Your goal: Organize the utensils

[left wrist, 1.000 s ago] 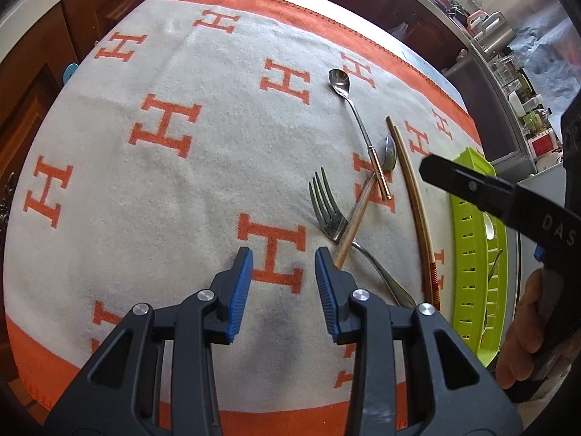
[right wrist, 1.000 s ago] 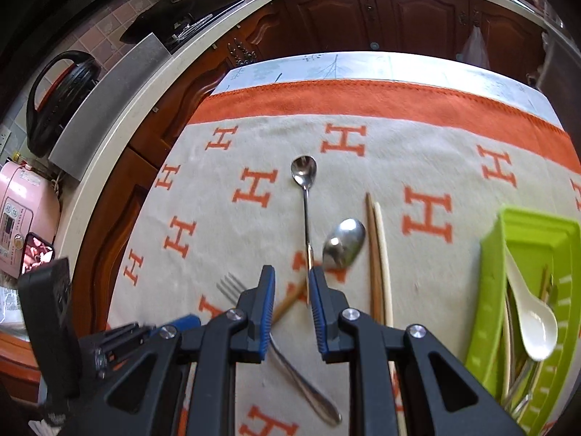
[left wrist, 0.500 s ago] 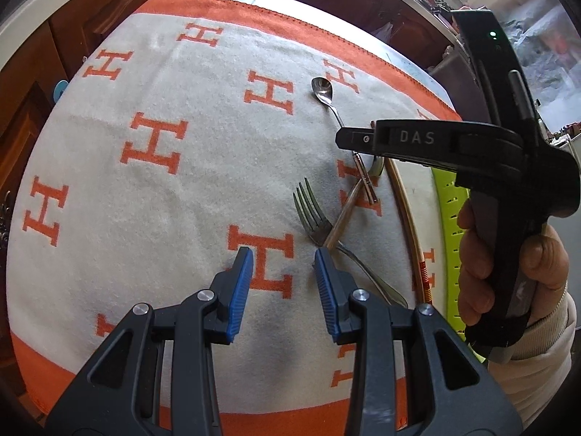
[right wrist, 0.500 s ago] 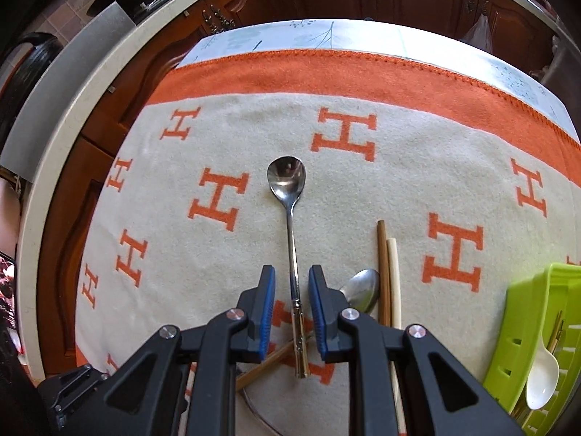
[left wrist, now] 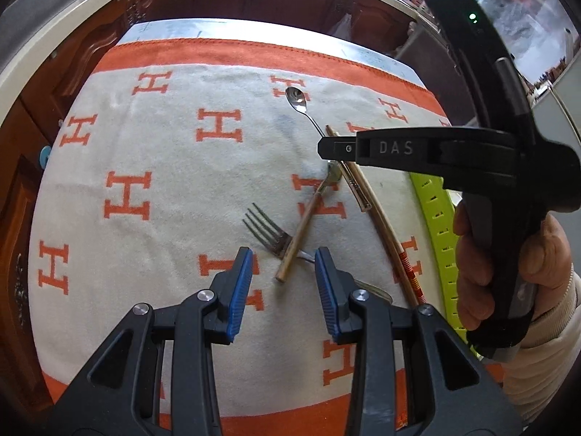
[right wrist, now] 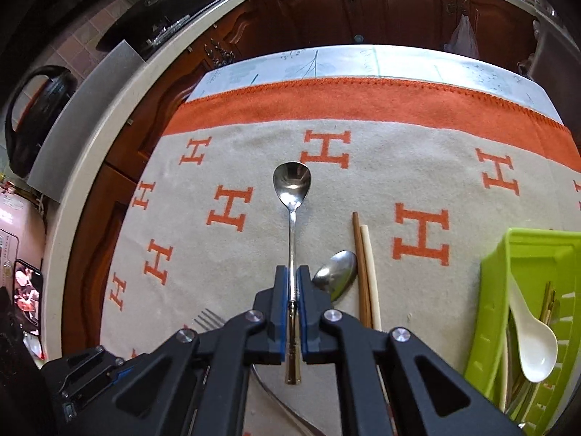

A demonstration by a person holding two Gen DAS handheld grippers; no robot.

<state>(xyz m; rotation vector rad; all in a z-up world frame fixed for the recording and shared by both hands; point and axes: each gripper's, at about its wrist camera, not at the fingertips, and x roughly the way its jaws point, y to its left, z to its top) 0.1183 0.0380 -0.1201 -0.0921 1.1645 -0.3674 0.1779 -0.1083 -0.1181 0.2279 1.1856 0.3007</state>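
Observation:
My right gripper [right wrist: 292, 276] is shut on the thin handle of a long steel spoon [right wrist: 291, 183], whose bowl points away over the H-patterned cloth [right wrist: 363, 181]. To its right lie a second spoon [right wrist: 336, 272] and a pair of chopsticks [right wrist: 365, 265]. In the left wrist view, my left gripper [left wrist: 283, 258] hovers open with nothing between its fingers. Just beyond it lie a fork [left wrist: 268, 232] and the second spoon's wooden handle [left wrist: 301, 225]. The right gripper [left wrist: 325, 150] crosses above the long spoon [left wrist: 297, 100], held by a person's hand [left wrist: 483, 272].
A lime-green slotted tray [right wrist: 497, 290] stands at the cloth's right edge and holds a white ceramic spoon [right wrist: 533, 341] and other utensils. Dark wooden cabinets and a pale counter edge surround the table. The cloth's left half [left wrist: 145, 145] is bare.
My right gripper moved forward along the long spoon and closed on its handle. My left gripper rose and rolled, so its view swung toward the table's far edge.

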